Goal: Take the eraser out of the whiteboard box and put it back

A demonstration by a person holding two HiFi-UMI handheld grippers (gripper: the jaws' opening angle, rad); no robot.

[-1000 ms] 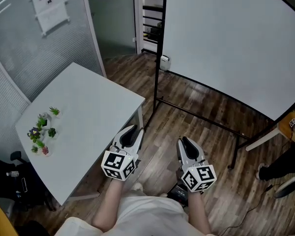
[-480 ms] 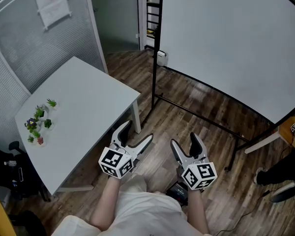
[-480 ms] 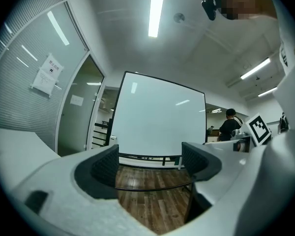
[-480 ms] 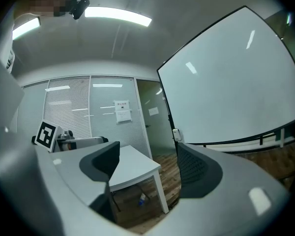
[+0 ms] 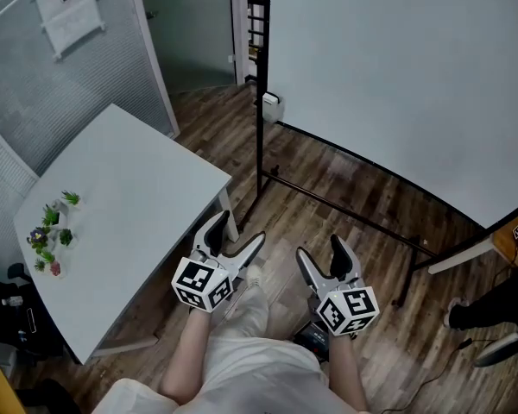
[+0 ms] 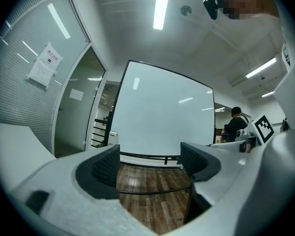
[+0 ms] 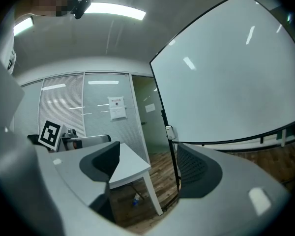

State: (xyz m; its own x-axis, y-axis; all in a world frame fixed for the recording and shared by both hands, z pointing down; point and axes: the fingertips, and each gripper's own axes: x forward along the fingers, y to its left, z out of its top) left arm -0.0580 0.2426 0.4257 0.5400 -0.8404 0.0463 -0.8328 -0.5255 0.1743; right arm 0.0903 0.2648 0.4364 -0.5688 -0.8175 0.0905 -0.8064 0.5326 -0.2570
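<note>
The left gripper point(image 5: 237, 231) stands wide open with nothing between its pads; its jaws have just been opening and have eased in a touch. Its own view shows only bare wooden floor point(image 5: 328, 179) and the foot of the whiteboard point(image 5: 397, 76) in the gap. The right gripper point(image 5: 320, 248) is also spread as wide as it goes, its jaws having just been opening, and it holds nothing: between its pads its own view shows the corner and leg of the counter point(image 5: 129, 179) and the whiteboard's black post. Both grippers point level, side by side and apart, in front of the person's body. Neither touches anything.

There are two grippers, each with one marker cube at its back. There is one whiteboard on a black stand, filling the upper right of the head view. One small white box point(image 5: 272, 108) sits on the stand's post near the board's lower left corner, well away from both grippers. The eraser cannot be made out from here. One white counter stands to the left, and the left gripper is near its corner. On its far left edge sits one small cluster of tiny potted plants point(image 5: 50, 231), too small to count surely. One paper notice point(image 5: 65, 7) hangs on the glass wall behind. One person in black point(image 6: 234, 127) stands to the right of the board in the left gripper view.
</note>
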